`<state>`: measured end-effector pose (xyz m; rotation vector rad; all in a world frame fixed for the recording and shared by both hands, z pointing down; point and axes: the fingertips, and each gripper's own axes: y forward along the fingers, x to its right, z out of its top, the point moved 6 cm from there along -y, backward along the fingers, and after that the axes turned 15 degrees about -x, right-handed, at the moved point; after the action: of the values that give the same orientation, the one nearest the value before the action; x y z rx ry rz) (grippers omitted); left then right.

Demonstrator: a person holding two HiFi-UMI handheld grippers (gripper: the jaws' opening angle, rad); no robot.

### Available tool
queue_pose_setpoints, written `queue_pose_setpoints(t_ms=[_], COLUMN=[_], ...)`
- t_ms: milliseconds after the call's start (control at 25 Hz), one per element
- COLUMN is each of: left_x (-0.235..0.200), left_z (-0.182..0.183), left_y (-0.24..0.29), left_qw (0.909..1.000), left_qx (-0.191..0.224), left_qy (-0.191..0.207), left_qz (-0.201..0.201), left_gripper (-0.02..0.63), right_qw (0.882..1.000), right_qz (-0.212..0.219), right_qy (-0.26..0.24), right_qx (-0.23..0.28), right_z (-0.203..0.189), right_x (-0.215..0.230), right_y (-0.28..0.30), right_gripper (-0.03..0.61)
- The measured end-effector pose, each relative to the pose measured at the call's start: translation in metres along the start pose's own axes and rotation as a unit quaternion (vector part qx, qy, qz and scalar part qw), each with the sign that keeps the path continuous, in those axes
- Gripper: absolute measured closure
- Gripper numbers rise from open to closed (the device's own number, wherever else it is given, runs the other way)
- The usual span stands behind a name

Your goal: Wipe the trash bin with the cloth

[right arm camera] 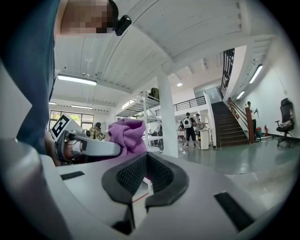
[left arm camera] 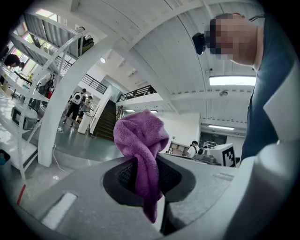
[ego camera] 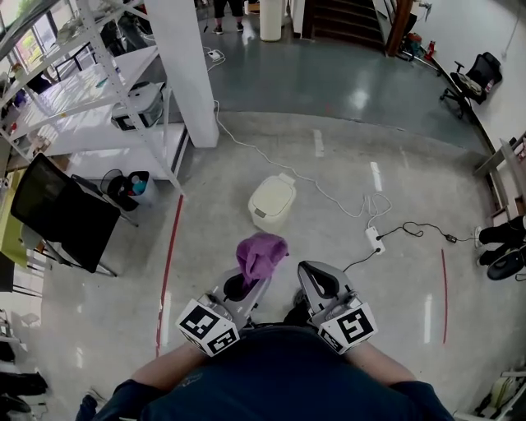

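A cream trash bin point(ego camera: 271, 201) with a closed lid stands on the concrete floor ahead of me. My left gripper point(ego camera: 246, 284) is shut on a purple cloth point(ego camera: 260, 255), which bunches up above the jaws; the cloth point(left arm camera: 143, 140) fills the middle of the left gripper view. My right gripper point(ego camera: 315, 279) is held beside it, shut and with nothing in it; its black pads point(right arm camera: 131, 176) meet. From the right gripper view the cloth point(right arm camera: 127, 133) shows at left. Both grippers are held close to my body, well short of the bin.
A white pillar point(ego camera: 189, 70) and metal shelving point(ego camera: 90, 90) stand at the back left. A white cable point(ego camera: 271, 156) runs past the bin to a power strip point(ego camera: 376, 240). A black panel point(ego camera: 57, 214) leans at left. Stairs point(ego camera: 345, 20) and office chair point(ego camera: 477, 78) lie farther back.
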<state>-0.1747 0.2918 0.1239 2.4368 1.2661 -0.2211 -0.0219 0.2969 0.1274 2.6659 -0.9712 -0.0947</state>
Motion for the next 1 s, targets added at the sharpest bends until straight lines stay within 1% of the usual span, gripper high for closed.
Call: queue_pose_setpoints(t_ms=[120, 320, 560, 800, 1000], left_x=[-0.012, -0.033, -0.040, -0.055, -0.074], left_z=[0.014, 0.034, 0.054, 0.058, 0.053], left_y=[0.024, 0.072, 0.123, 0.157, 0.170], left_qw=[0.9998, 0.9985, 0.9957, 0.9927, 0.9927], left_qx=[0.001, 0.005, 0.008, 0.009, 0.007], left_qy=[-0.006, -0.012, -0.021, -0.032, -0.032], left_qz=[0.019, 0.053, 0.089, 0.116, 0.116], left_gripper=[0.560, 0.560, 0.560, 0.560, 0.560], right_qw=[1.000, 0.999, 0.997, 0.995, 0.995], right_qz=[0.020, 0.041, 0.078, 0.101, 0.096], right_qy=[-0.004, -0.009, -0.015, -0.019, -0.012], right_qx=[0.002, 0.004, 0.001, -0.010, -0.016], right_z=[0.008, 0.016, 0.022, 0.016, 0.005], right_x=[0.032, 0.096, 0.155, 0.195, 0.208], right_y=[0.014, 0.034, 0.049, 0.070, 0.088], right_gripper=[0.568, 0.568, 0.568, 0.568, 0.568])
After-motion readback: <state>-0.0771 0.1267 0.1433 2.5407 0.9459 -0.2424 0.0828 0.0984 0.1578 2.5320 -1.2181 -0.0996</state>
